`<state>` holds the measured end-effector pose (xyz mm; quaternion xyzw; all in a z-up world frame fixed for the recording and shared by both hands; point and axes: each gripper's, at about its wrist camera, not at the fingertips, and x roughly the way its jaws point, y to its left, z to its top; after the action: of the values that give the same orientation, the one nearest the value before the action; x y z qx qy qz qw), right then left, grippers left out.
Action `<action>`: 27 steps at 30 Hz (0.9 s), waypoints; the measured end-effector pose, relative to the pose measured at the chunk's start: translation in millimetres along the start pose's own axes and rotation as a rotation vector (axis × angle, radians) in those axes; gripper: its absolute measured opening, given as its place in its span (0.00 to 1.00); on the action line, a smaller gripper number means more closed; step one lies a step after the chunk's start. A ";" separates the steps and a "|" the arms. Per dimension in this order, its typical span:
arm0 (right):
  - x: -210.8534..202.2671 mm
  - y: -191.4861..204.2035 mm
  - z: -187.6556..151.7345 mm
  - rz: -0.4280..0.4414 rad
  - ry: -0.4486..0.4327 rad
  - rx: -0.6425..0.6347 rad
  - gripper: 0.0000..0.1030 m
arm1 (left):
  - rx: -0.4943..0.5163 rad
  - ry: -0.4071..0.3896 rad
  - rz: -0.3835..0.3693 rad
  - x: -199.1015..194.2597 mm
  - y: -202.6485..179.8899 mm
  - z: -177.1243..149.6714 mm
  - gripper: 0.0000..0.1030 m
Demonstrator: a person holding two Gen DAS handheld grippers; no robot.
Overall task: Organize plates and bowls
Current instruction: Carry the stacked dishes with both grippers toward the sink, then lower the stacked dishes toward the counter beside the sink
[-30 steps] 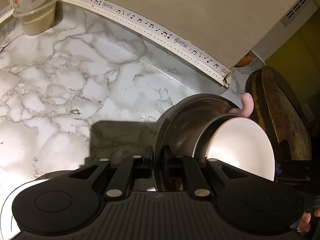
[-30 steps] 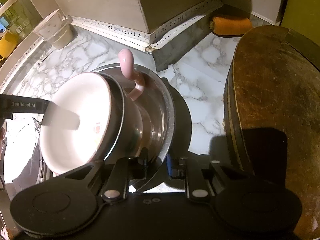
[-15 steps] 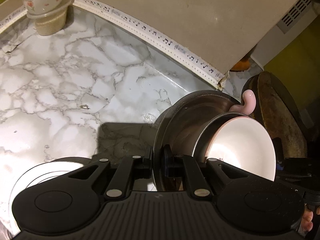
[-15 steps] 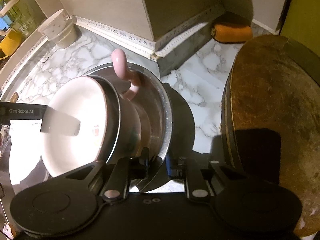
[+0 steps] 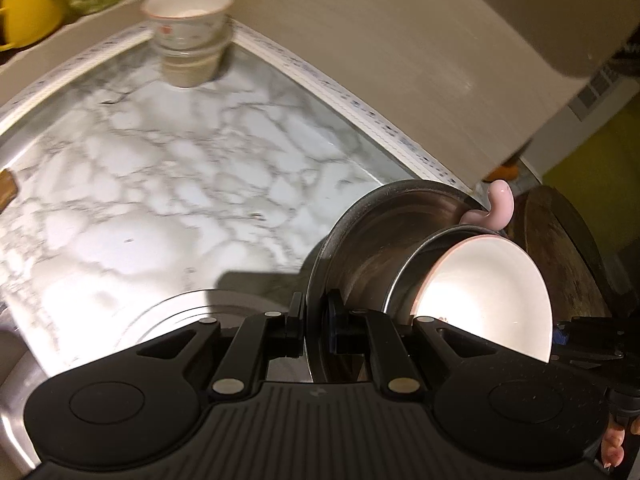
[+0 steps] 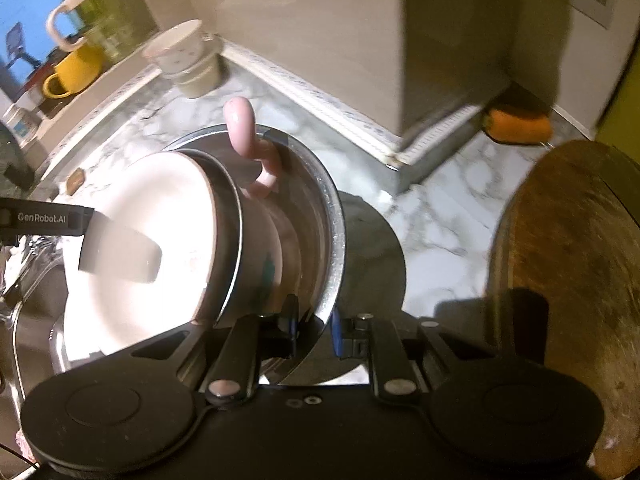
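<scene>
Marble-patterned countertop [image 5: 168, 184] lies below me; my left gripper [image 5: 316, 320] and right gripper [image 6: 314, 326] both clamp the large steel bowl's rim [image 5: 320, 256], white bowl [image 5: 488, 292] nested inside.

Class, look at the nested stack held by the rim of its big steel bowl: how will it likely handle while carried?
Probably slippery: each gripper pinches only the steel bowl's thin polished rim. The white bowl and pink-handled cup sit loose inside and tilted, so they may shift or slide out. Likely heavy for such a narrow grip, with breakable ceramic.
</scene>
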<state>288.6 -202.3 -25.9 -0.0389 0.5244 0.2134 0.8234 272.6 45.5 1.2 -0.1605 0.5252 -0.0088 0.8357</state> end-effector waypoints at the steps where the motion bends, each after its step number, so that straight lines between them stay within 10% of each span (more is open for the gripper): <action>1: -0.3 4.1 0.9 0.005 0.000 -0.011 0.17 | -0.009 -0.006 0.001 -3.2 5.0 -2.0 0.09; 27: 45.1 124.9 -6.0 0.129 0.097 -0.243 0.17 | -0.245 -0.010 0.117 -46.5 125.1 -75.2 0.09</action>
<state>250.7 -76.9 -48.2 -0.1149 0.5355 0.3258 0.7707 166.3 153.1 -22.7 -0.2307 0.5264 0.1050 0.8116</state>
